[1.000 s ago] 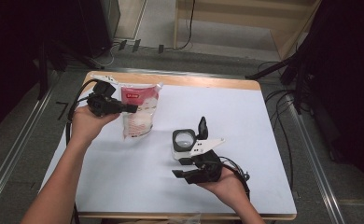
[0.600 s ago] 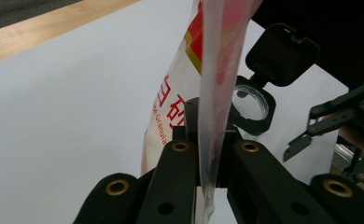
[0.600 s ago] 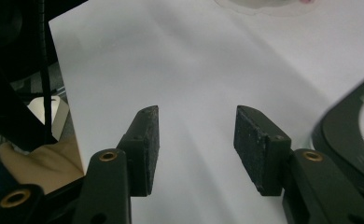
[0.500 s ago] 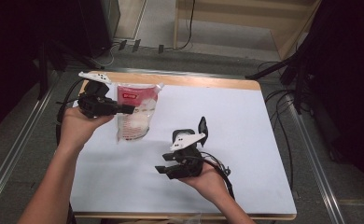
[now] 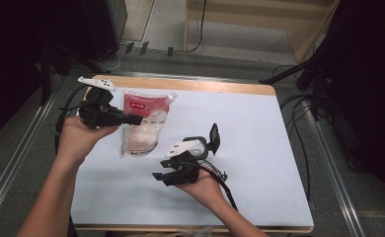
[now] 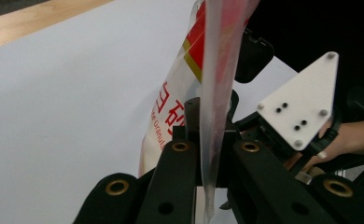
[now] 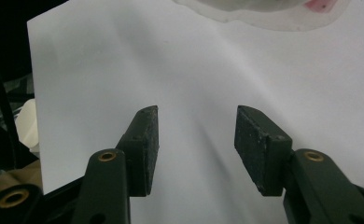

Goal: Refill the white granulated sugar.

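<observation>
While the left gripper [image 5: 134,119] pinches the edge of the bag [image 5: 143,123], the bag hangs a little off the white table [image 5: 259,128] on that side. Its jaws are squeezed tight on the thin clear seam, which the left gripper view shows running straight up between them. The bag is see-through with a red label and white grains inside. It sits toward the back left of the table, with its bottom end likely resting on the table. Holding it by the seam probably keeps the grains from being squashed.

The right gripper [image 5: 160,177] is close to the bag's lower end but not touching it. Its jaws stand apart with nothing between them, just bare table below. It looks ready to help, maybe to grab the other end.
</observation>
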A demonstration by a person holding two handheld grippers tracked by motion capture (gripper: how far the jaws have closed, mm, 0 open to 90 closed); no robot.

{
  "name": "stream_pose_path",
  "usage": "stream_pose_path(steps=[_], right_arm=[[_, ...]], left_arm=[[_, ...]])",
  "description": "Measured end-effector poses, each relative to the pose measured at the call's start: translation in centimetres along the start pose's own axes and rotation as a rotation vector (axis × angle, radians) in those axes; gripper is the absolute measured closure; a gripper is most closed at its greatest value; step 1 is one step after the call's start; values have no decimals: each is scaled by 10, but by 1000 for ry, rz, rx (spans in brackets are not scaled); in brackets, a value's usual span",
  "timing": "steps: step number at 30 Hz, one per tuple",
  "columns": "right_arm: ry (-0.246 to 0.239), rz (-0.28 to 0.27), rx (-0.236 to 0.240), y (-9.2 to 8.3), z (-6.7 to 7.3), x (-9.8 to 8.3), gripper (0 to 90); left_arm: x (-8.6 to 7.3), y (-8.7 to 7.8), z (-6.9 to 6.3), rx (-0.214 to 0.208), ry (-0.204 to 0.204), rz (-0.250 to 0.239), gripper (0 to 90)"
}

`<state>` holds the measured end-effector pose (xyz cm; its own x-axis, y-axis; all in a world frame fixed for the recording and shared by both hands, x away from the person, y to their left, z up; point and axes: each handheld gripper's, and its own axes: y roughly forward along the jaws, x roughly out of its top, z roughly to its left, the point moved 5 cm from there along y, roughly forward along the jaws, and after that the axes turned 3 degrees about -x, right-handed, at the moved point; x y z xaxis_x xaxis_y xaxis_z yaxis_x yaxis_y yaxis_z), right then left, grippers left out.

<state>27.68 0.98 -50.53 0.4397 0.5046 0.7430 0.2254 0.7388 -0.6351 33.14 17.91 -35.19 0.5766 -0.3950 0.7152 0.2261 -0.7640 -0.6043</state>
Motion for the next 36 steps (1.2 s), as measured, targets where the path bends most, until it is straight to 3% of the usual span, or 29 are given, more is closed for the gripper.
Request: stream_pose_path(steps=[9, 16, 23, 25, 32, 35, 36], right_arm=[[-13, -18, -23, 12, -3, -5, 513], [-31, -45, -42, 16, -3, -4, 518], [-35, -106, -76, 16, -3, -2, 523], [-44, -136, -97, 15, -3, 0, 523], [-54, -234, -141, 12, -3, 1, 533], [-81, -262, -137, 9, 3, 1, 543], [-108, -255, -159, 9, 6, 2, 545]], left_arm=[[-3, -1, -12, -50, -17, -14, 900], [-4, -1, -26, -83, -24, 4, 900], [-3, -1, -38, -123, -43, 8, 900], [-3, 0, -40, -144, -81, 12, 900], [-5, 2, -43, -206, -152, 20, 900], [-7, 8, -35, -175, -174, 17, 900], [-8, 9, -33, -176, -184, 19, 900]])
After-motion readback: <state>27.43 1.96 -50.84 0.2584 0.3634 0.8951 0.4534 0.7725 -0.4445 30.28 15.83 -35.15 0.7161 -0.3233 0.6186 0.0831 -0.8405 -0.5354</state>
